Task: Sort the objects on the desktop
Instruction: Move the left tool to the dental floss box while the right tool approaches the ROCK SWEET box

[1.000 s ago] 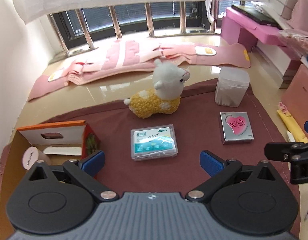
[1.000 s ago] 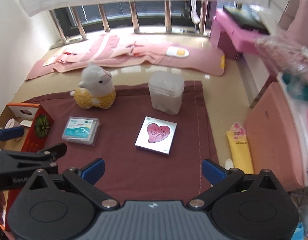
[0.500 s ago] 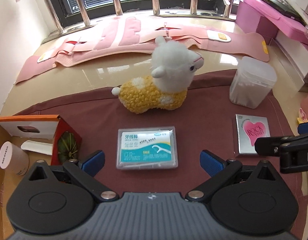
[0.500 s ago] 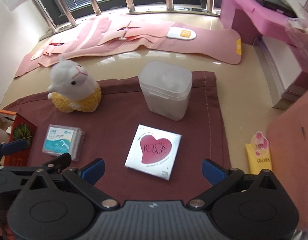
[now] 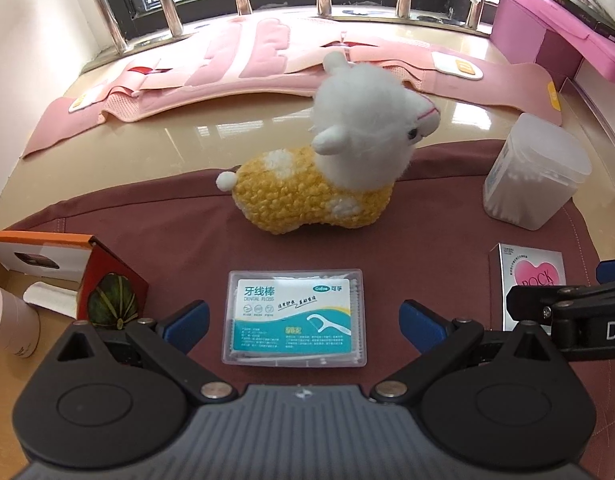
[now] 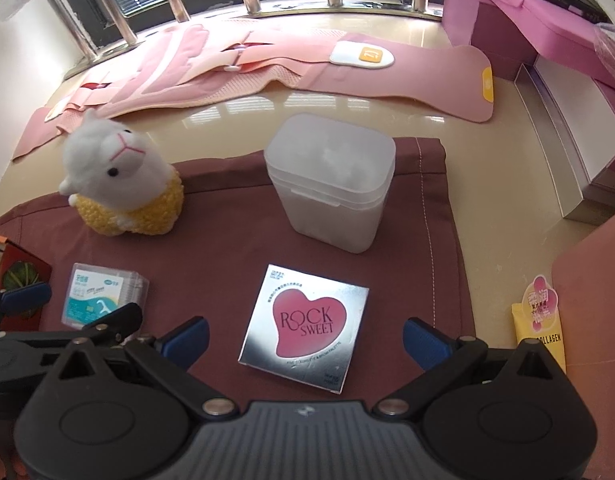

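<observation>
A clear dental floss box (image 5: 295, 316) lies on the maroon cloth (image 5: 435, 248), between the open fingers of my left gripper (image 5: 303, 324); it also shows in the right wrist view (image 6: 103, 300). A silver box with a pink heart (image 6: 307, 324) lies between the open fingers of my right gripper (image 6: 305, 338), and shows at the left wrist view's right edge (image 5: 531, 280). A plush alpaca (image 5: 335, 160) (image 6: 119, 184) and a frosted cotton-swab container (image 6: 331, 176) (image 5: 535, 172) stand further back. Both grippers are empty.
An orange-red carton (image 5: 79, 272) and a pink cup (image 5: 7, 320) stand at the cloth's left edge. A yellow tube (image 6: 541, 328) lies off the cloth on the right. A pink padded mat (image 6: 267, 60) lies near the window bars. Pink boxes (image 6: 527, 20) stand at the far right.
Both grippers have moved forward and down toward the cloth. The floss box now lies between the left fingers and the heart box between the right fingers. No object has moved.
</observation>
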The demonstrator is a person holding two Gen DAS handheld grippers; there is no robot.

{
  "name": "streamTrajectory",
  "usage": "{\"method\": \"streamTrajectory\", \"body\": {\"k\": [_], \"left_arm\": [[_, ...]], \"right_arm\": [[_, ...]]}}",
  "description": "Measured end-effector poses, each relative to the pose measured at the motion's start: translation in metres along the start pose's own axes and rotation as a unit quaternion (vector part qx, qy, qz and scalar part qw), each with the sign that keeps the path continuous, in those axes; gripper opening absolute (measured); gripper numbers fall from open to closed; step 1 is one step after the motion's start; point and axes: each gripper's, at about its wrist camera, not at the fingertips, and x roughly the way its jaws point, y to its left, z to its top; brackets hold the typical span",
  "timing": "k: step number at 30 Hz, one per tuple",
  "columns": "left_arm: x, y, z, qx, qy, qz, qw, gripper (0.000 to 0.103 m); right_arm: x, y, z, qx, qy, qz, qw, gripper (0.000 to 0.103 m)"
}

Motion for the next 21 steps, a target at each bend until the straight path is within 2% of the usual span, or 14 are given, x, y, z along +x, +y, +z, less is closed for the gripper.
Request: {"method": "streamTrajectory", "body": {"k": [21], "left_arm": [[0.016,0.01,0.001,-0.015,0.012,-0.002,0.9998,0.103]], "right_arm": [[0.021,0.003,0.004,0.018,0.015,-0.015,1.0,0.103]]}}
